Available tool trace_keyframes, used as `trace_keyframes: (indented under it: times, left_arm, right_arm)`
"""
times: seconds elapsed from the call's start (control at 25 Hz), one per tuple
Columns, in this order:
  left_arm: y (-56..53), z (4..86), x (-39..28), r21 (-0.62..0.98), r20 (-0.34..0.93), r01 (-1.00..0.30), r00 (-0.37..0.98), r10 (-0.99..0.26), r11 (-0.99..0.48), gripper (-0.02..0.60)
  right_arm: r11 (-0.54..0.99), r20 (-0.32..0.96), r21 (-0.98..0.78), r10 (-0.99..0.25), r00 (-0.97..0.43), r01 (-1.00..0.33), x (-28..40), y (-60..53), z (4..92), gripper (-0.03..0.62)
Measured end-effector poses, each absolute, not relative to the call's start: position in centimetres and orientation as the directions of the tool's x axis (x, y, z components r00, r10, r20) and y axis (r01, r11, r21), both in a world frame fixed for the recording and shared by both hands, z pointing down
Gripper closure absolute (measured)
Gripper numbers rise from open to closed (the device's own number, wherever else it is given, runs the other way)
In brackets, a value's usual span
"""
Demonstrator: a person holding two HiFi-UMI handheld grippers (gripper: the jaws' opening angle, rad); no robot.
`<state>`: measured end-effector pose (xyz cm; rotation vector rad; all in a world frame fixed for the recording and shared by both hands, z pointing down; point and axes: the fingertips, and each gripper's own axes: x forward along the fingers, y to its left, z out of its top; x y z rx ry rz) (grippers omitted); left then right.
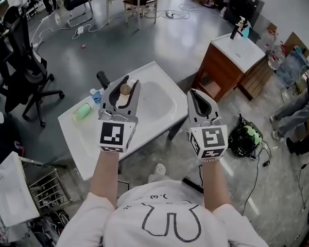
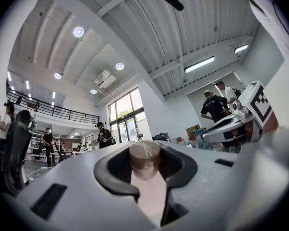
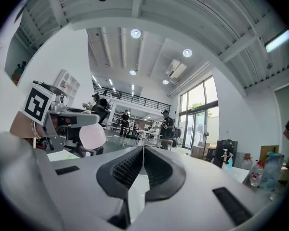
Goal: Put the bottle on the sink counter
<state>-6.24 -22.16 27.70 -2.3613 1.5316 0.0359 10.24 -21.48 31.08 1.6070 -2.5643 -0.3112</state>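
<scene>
A small bottle (image 1: 125, 89) with a brown wooden-looking cap and a pale pink body sits between the jaws of my left gripper (image 1: 130, 82), which is shut on it. It hangs above the white sink counter (image 1: 80, 138), over the left side of the basin. In the left gripper view the bottle's cap (image 2: 144, 159) stands between the black pads (image 2: 116, 170). My right gripper (image 1: 192, 92) hovers beside the counter's right edge, shut with nothing in it. In the right gripper view its ribbed pads (image 3: 127, 166) meet, and the pink bottle (image 3: 92, 137) shows at the left.
On the counter's left end lie a green soap-like piece (image 1: 83, 111) and a small blue-capped item (image 1: 96, 95), near a black faucet (image 1: 102, 79). A wooden vanity (image 1: 232, 60) stands to the right, an office chair (image 1: 26, 71) to the left, a black bag (image 1: 247, 138) on the floor.
</scene>
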Motion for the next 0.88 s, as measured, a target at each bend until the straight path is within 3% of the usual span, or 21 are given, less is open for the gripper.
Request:
trace_keyframes:
  times: [0.88]
  left_arm:
    - [-38.1,32.5,-2.9,-0.207,-0.048,-0.899,0.402,-0.914,-0.385,0.463]
  right_arm:
    - [0.49,0.093,0.091,-0.871,-0.482,-0.867,13.5,-34.6,36.3,0.562]
